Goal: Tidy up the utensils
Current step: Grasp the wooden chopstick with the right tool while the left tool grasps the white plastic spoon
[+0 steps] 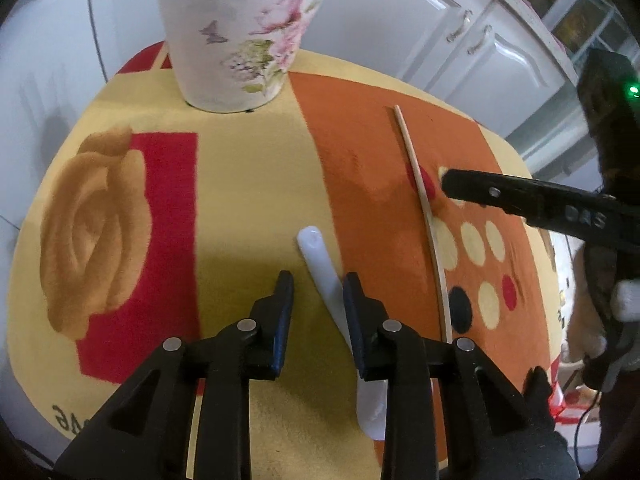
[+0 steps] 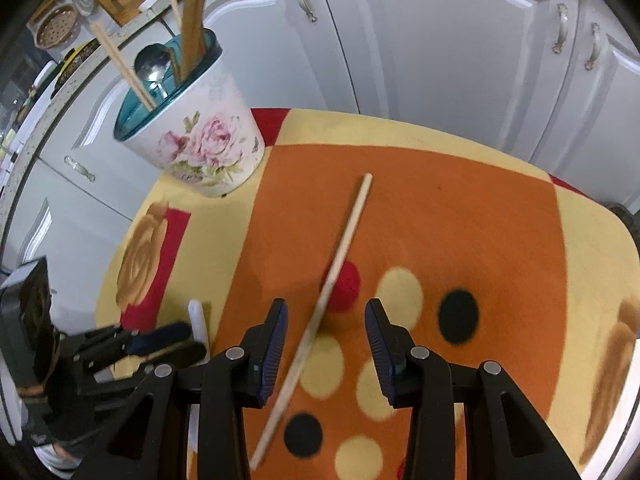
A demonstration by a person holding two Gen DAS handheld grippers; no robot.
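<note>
Straddling, left jaws: the left gripper [image 1: 318, 284] stands over the white plastic utensil [image 1: 320, 258], jaws apart with a gap on the left side; its right pad seems to touch the handle, yet nothing is clamped.
Straddling, right jaws: the right gripper [image 2: 326, 316] is parted around the wooden chopstick [image 2: 340, 252], clear space on both sides, no contact.
White utensil, place: flat on the patterned mat [image 1: 248, 184], slanting under the left fingers, rounded end pointing toward the holder.
White utensil, handling: likely light, stiff and smooth, so it may slide or pivot; a grip across the flat handle near its middle looks safest.
Chopstick, place: flat on the orange part of the mat, running diagonally between the right fingers, far tip toward the holder.
Chopstick, handling: thin, light, rigid and round, prone to rolling out of the pads; pinching near mid-length should keep it from tipping.
Holder: the floral utensil pot [image 2: 188, 136] stands upright at the mat's far edge, already holding chopsticks, a metal spoon [image 2: 154, 66] and wooden tools.
</note>
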